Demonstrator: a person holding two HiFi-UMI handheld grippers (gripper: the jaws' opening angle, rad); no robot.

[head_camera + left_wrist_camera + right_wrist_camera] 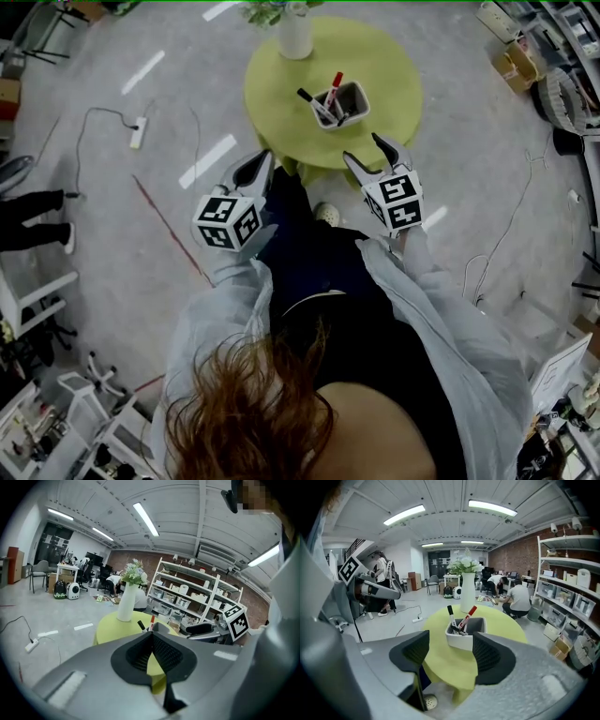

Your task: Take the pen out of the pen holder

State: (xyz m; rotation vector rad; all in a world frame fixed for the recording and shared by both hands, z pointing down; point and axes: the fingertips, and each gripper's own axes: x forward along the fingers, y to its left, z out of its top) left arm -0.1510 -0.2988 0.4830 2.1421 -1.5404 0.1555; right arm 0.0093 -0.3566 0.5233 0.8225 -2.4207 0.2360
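Observation:
A white pen holder [341,104] stands on the round yellow-green table [384,56]. It holds a black-capped marker [310,100] and a red-capped marker [335,86], both leaning out. My right gripper [367,151] hangs open at the table's near edge, short of the holder. In the right gripper view the pen holder [463,636] sits ahead between the open jaws of the right gripper [451,642], apart from them. My left gripper [263,161] is shut and empty, left of the table edge. In the left gripper view its jaws [151,638] meet and hide most of the holder.
A white vase [294,36] with flowers stands at the table's far side. A power strip [137,132] and cable lie on the floor to the left. Shelving [197,597] lines the brick wall, and people [518,599] crouch beyond the table. The holder's own shoe [326,214] is under the table edge.

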